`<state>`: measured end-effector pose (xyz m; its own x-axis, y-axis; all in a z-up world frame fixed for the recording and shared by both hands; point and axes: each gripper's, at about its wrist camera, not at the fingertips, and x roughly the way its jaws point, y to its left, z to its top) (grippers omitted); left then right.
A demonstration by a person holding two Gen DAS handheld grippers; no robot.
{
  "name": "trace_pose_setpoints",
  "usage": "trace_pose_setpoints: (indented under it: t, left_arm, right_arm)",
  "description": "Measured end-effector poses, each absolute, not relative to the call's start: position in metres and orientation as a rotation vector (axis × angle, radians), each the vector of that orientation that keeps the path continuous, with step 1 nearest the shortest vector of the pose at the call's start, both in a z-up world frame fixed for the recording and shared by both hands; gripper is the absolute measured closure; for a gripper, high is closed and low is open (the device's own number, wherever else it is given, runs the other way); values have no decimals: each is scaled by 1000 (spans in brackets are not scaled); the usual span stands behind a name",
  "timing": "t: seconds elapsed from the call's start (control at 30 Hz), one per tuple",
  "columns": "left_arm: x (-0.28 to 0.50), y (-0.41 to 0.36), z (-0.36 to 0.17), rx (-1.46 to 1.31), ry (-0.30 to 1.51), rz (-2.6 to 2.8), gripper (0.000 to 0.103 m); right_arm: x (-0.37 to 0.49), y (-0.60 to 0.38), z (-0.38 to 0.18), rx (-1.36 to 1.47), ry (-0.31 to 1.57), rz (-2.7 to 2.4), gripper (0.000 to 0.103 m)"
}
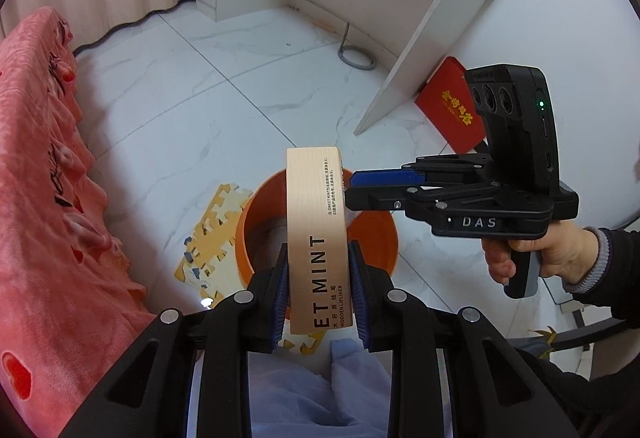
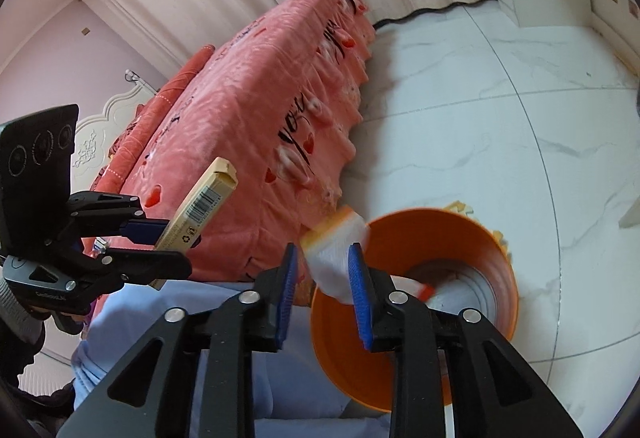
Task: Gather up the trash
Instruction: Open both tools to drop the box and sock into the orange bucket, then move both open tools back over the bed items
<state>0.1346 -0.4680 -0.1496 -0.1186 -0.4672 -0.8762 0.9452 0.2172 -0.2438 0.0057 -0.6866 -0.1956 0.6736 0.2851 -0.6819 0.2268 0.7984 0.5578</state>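
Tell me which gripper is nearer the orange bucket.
Right. The right gripper hangs over the orange bucket rim; the left gripper, clamping the lipliner box, sits slightly back.

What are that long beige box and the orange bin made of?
The long box looks like matte printed cardboard: flat faces, sharp folded edges, lettering and a barcode with a recycling mark in the right wrist view. The orange bin looks like smooth moulded plastic, with even colour, a thin wall and a soft sheen; I cannot be sure of either.
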Motion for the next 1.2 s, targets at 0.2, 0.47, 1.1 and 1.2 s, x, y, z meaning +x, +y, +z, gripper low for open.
trace_pose_setpoints:
  t: [0.2,0.47,1.1,1.2]
  left_arm:
    - [132,-477,-160,592,1132,-1330,74]
    - [125,-488,-170,633,1132,-1326,72]
    - [126,-460,-152,645,1082,-1280,39]
    - [126,-447,-144,638,1058,-1262,33]
  right_arm:
    - [2,-689,-197,685,843,22,61]
    - [-12,-691,-195,693,838,1,61]
    - [-8,-662,-165,587,828,66,61]
    - [-7,-651,-154,554,824,84,60]
